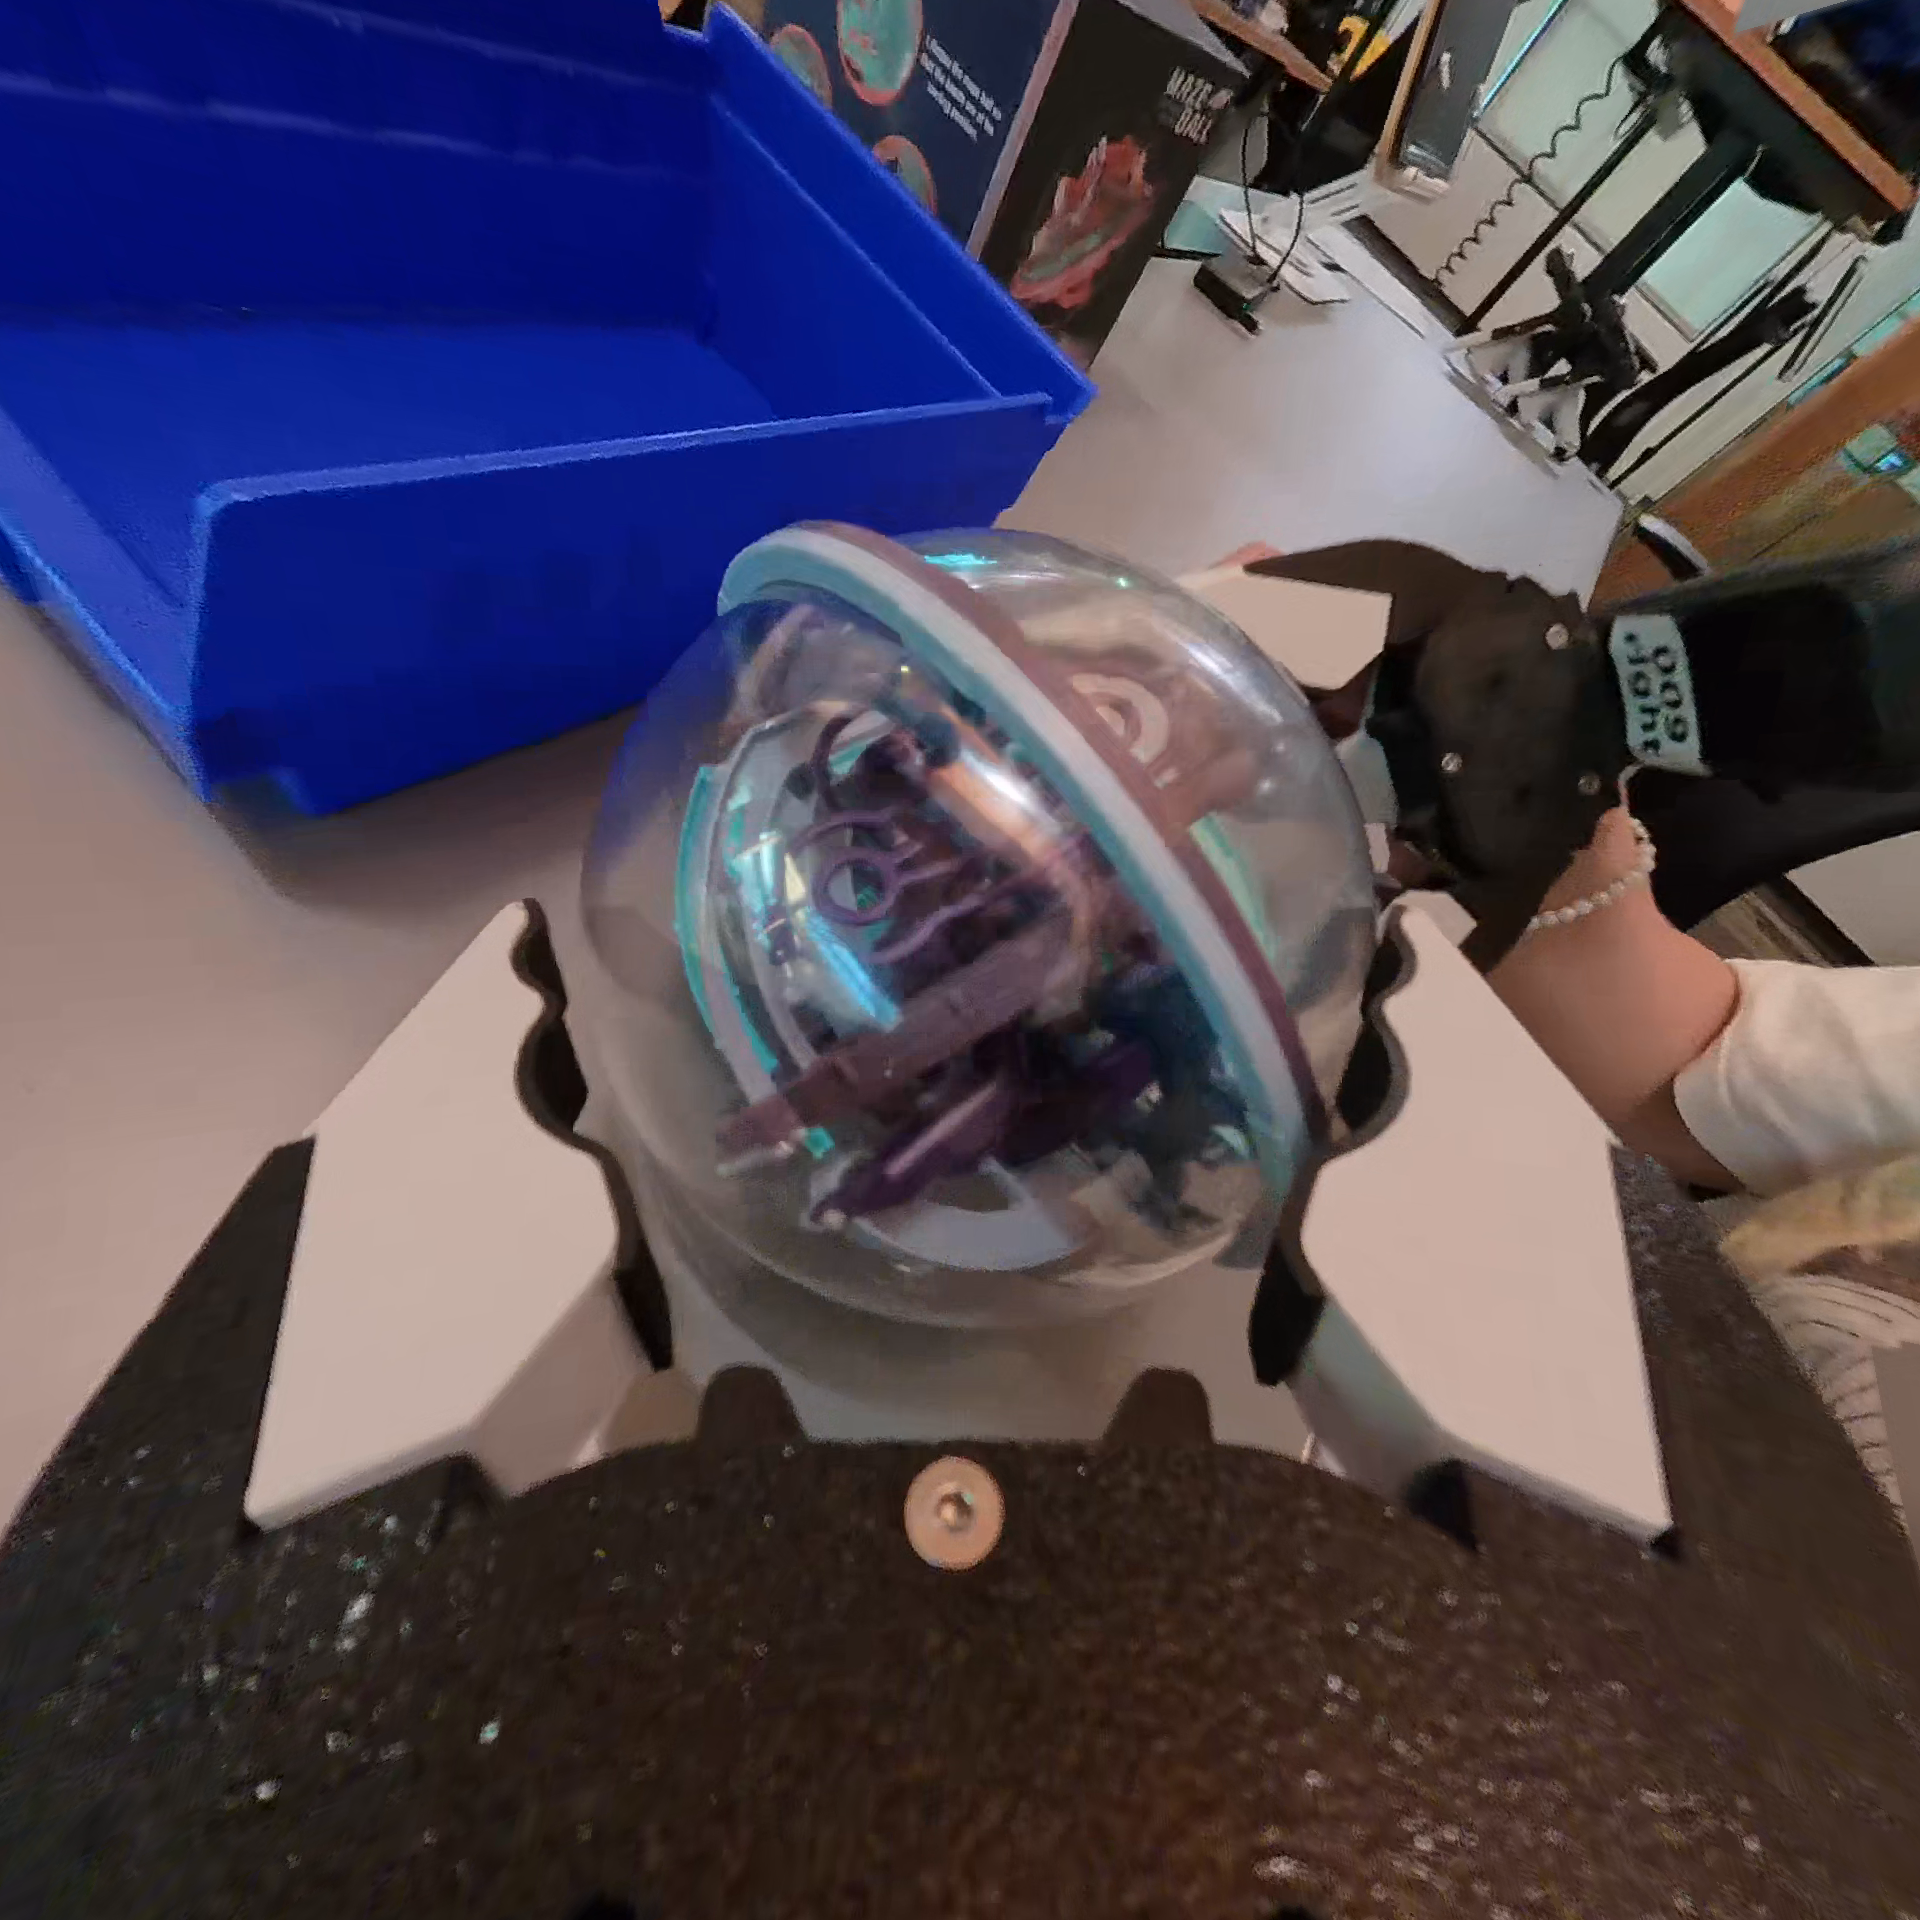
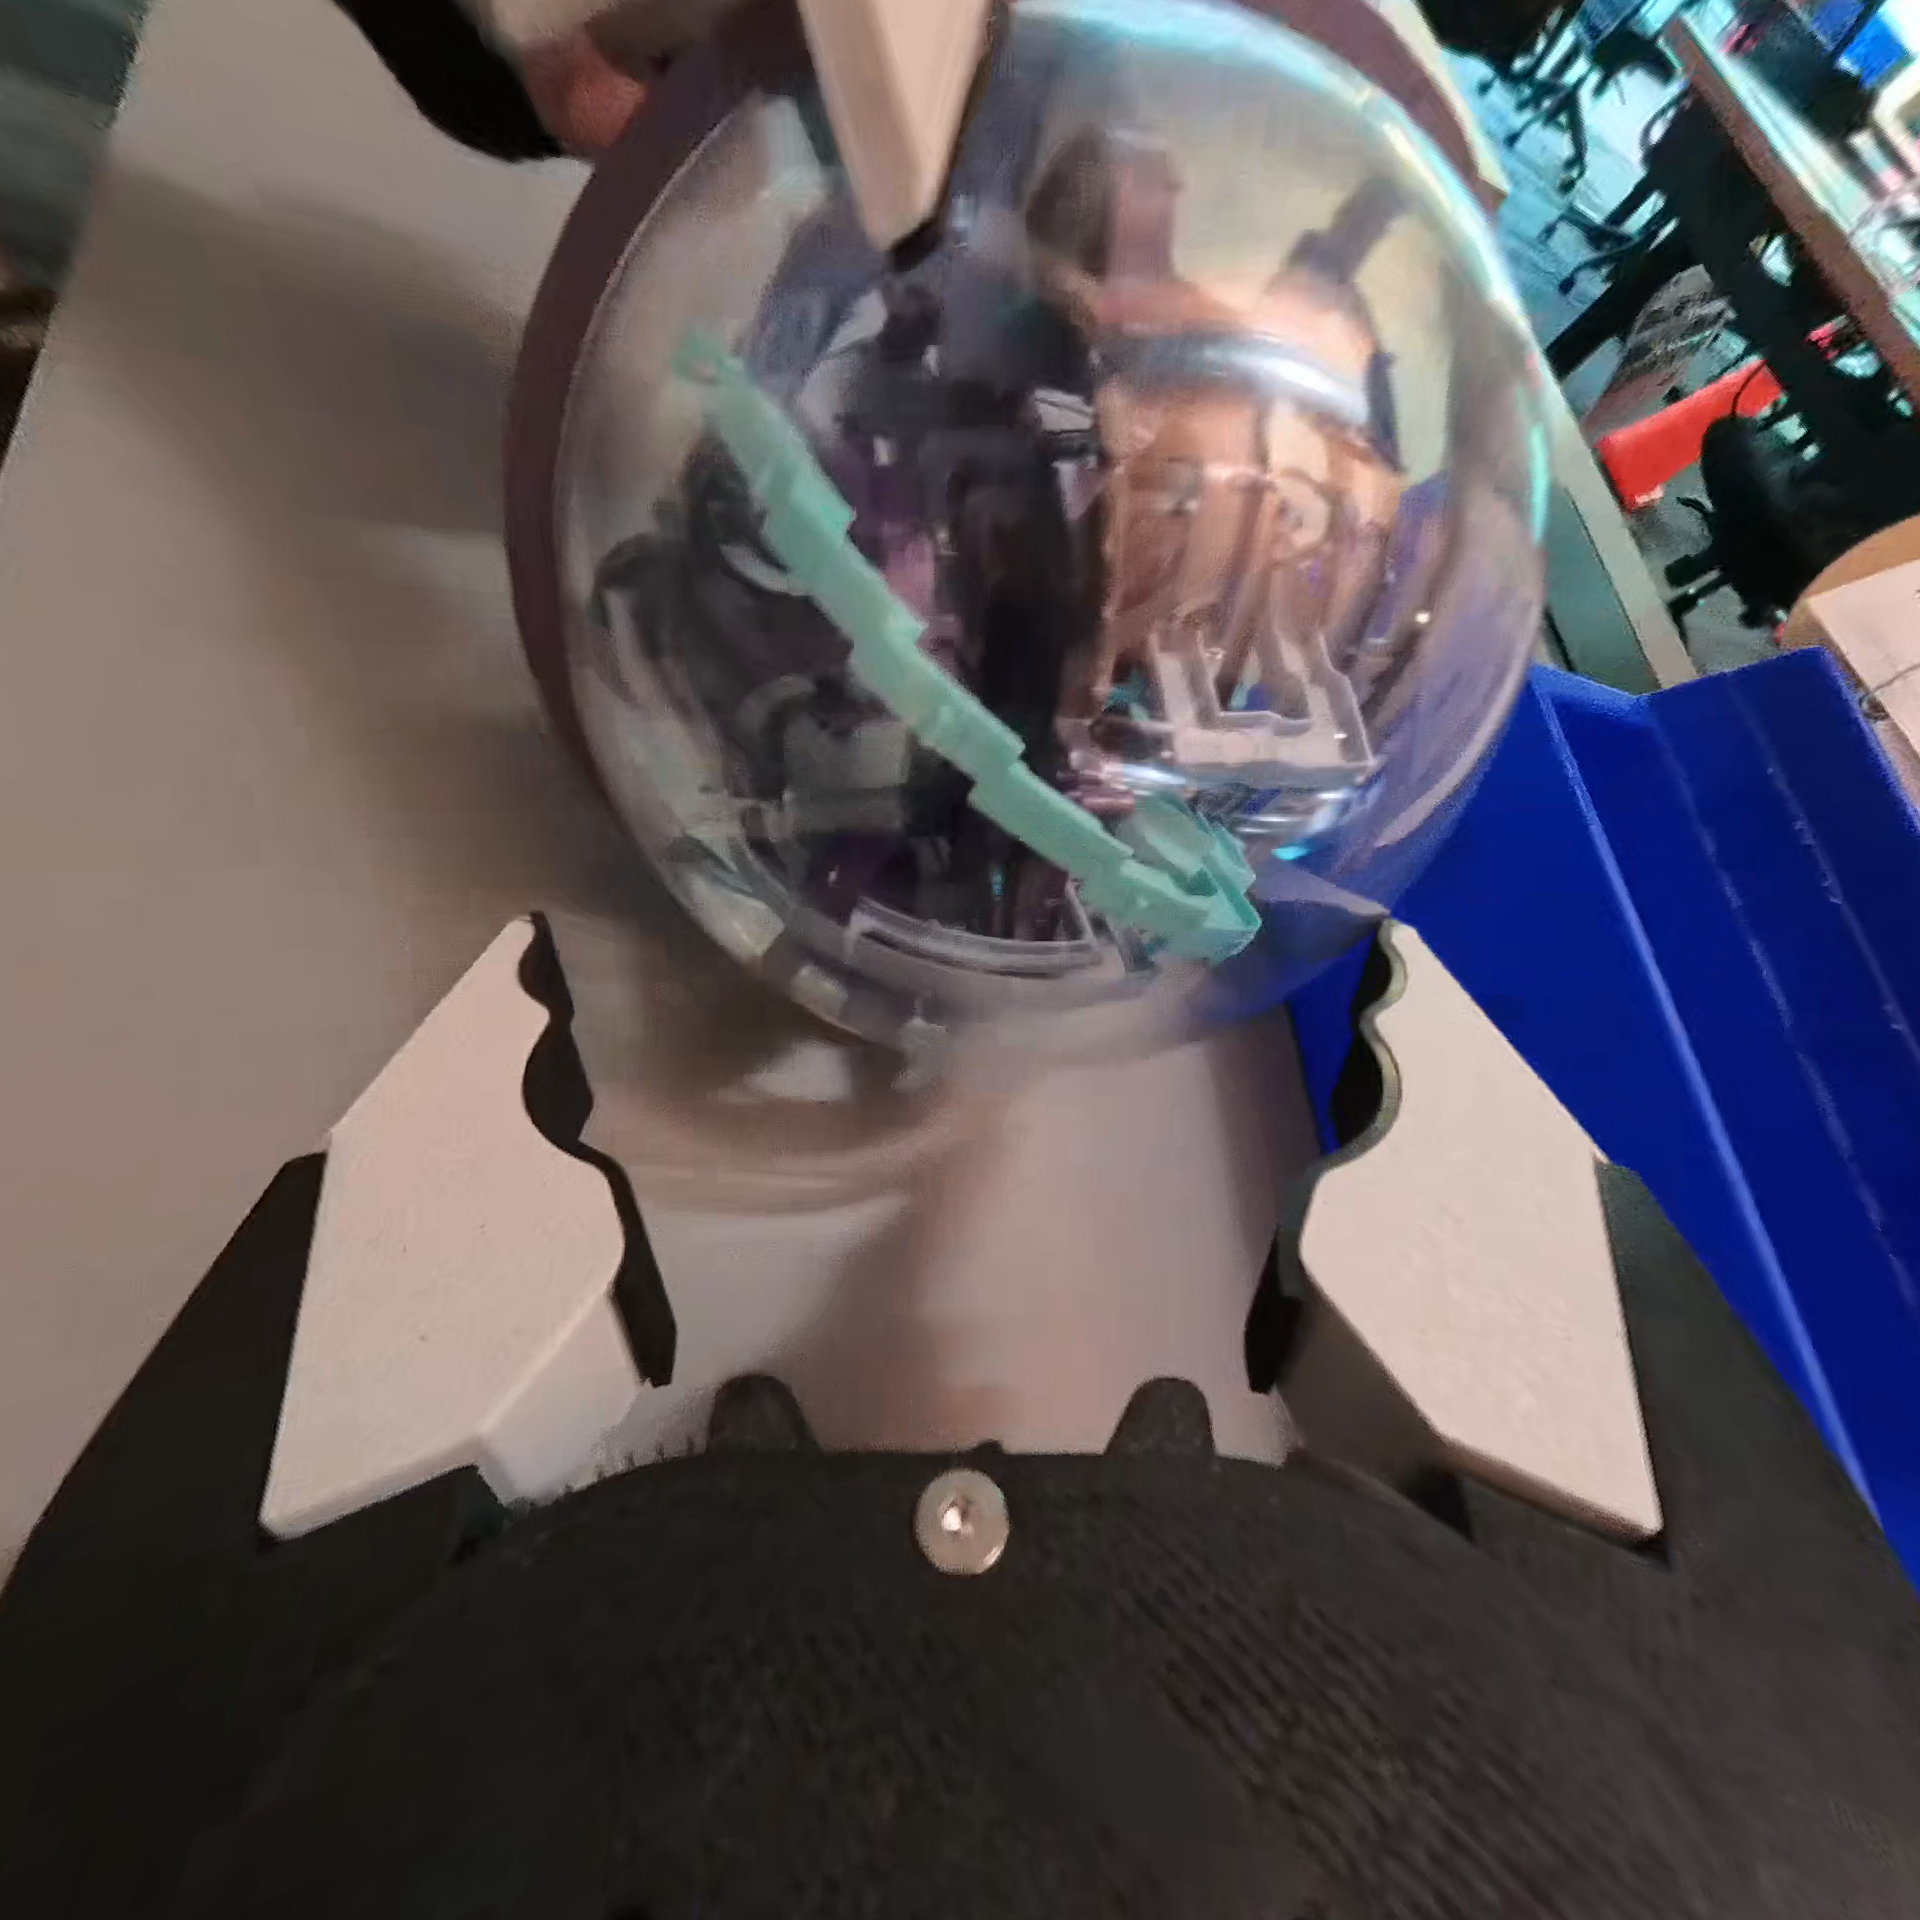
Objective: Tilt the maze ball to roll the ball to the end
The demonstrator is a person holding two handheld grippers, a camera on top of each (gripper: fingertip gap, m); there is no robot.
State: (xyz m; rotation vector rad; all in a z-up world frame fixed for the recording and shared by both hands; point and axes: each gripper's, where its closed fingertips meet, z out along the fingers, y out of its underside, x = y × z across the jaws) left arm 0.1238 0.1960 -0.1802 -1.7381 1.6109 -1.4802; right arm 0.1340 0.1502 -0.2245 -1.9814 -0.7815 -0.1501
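Maze ball (image 1: pixel 966 914) sat tilted between both grippers on the pale table (image 1: pixel 156 935), just beside the blue bin (image 1: pixel 416 540).

Left gripper (image 1: pixel 961 920) had its fingers spread wide w/ the clear ball between them: the right pad (image 1: pixel 1351 1049) touched the ball's pale ring, while a thin gap showed at the left pad (image 1: pixel 556 1039), so no firm squeeze. Right gripper (image 2: pixel 961 935) was wide too; the ball lay mostly ahead of its tips, w/ only the bottom curve dipping between them & neither pad on it. Seen from the left wrist, the right gripper's far tips sat at the ball's right side; contact there unclear. Inside: purple, grey & teal tracks, blurred; the small ball couldn't be made out.
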